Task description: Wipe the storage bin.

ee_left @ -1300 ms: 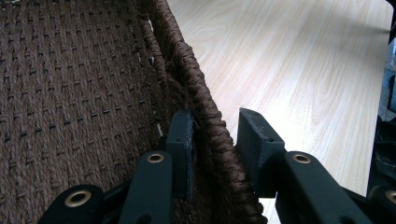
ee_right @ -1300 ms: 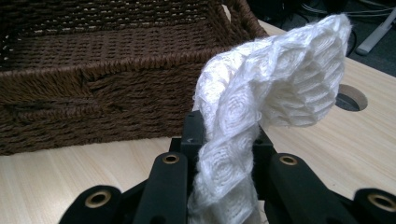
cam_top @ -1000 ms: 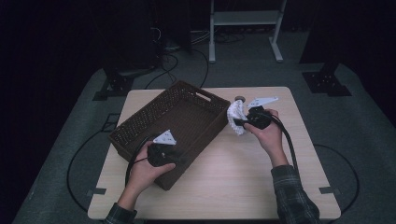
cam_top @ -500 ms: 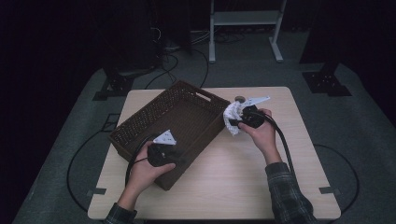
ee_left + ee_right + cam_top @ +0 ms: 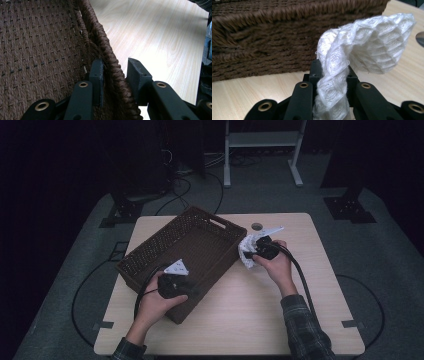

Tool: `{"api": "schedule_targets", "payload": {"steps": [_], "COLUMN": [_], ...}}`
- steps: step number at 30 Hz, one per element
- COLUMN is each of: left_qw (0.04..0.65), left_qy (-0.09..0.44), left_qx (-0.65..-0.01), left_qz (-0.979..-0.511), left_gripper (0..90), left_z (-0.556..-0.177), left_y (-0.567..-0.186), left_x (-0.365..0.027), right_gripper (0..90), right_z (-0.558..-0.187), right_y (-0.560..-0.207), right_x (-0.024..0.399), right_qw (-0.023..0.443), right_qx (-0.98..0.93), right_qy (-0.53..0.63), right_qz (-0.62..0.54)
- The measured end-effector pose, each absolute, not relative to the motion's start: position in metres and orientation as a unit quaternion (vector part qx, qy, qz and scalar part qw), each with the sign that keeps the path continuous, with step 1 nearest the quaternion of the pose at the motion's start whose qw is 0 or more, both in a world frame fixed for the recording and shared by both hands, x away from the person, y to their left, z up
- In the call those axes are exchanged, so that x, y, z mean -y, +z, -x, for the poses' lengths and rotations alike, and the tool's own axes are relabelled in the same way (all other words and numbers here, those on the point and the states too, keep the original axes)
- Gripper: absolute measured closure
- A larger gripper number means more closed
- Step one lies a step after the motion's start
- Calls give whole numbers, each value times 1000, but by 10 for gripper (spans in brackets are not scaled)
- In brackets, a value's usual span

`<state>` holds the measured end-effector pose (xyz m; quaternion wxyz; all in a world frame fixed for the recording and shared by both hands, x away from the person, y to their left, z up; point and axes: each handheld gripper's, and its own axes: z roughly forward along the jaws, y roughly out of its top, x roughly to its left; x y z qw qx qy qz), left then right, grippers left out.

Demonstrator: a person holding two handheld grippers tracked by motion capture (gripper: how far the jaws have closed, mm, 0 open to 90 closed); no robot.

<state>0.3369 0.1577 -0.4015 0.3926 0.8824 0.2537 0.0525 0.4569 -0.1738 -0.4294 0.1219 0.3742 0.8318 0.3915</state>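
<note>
A brown woven basket stands slantwise on the left half of the pale wooden table. My left gripper is at its near right wall. In the left gripper view the gripper straddles the braided rim, one jaw inside and one outside, shut on the wall. My right gripper hangs just outside the basket's right wall, shut on a white honeycomb-weave cloth. In the right gripper view the cloth rises from the gripper and flops right, in front of the basket's side.
A round cable hole sits in the table behind the right hand. Bare tabletop stretches to the right and front of the basket. Beyond the table stand a white metal frame and dark stands, with cables on the floor.
The right hand has carried the cloth a little left and down, closer to the basket's right wall. The left hand and the basket have stayed put.
</note>
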Motion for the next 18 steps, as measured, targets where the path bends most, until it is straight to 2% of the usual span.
{"api": "schedule_targets", "payload": {"steps": [18], "left_qw": [393], "left_qy": [52], "left_qx": [-253], "left_qz": [-883], "left_gripper": [665], "left_z": [-337], "left_y": [-401], "left_x": [-158], "right_gripper": [751], "right_z": [-462], "right_y": [-455], "right_x": [172], "right_qw": [102], "right_qx": [-839], "right_qy": [366], "right_qz": [-389]}}
